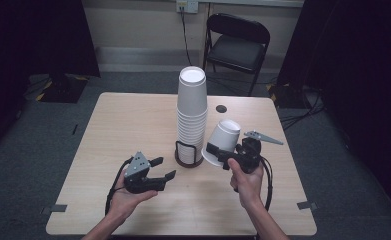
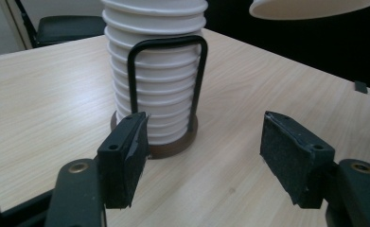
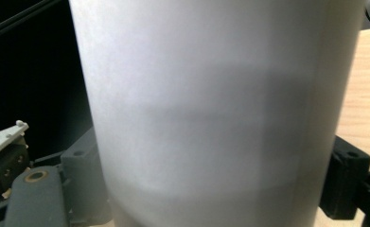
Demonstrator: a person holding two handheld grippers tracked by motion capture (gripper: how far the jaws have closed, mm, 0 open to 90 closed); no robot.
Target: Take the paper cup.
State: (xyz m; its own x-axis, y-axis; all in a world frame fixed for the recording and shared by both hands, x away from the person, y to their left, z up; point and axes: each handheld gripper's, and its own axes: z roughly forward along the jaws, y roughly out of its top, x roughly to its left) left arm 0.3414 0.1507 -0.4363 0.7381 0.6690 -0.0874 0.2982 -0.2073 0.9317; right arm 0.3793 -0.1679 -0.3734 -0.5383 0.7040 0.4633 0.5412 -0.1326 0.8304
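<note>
A tall stack of white paper cups (image 1: 191, 112) stands upside down in a black wire holder (image 1: 188, 154) on a round brown base near the table's middle. My right gripper (image 1: 218, 152) is shut on a single white cup (image 1: 221, 141), tilted and held just right of the stack, above the table. In the right gripper view that cup's wall (image 3: 211, 109) sits between the jaws. My left gripper (image 1: 163, 168) is open with nothing between its jaws, left of and in front of the holder. In the left gripper view the stack (image 2: 156, 71) stands just beyond the fingertips (image 2: 126, 158).
The light wood table (image 1: 133, 130) has a small black round mark (image 1: 221, 108) behind the stack. A black folding chair (image 1: 237, 42) stands beyond the far edge. Bits of grey tape (image 1: 308, 205) mark the near corners. Dark curtains hang at both sides.
</note>
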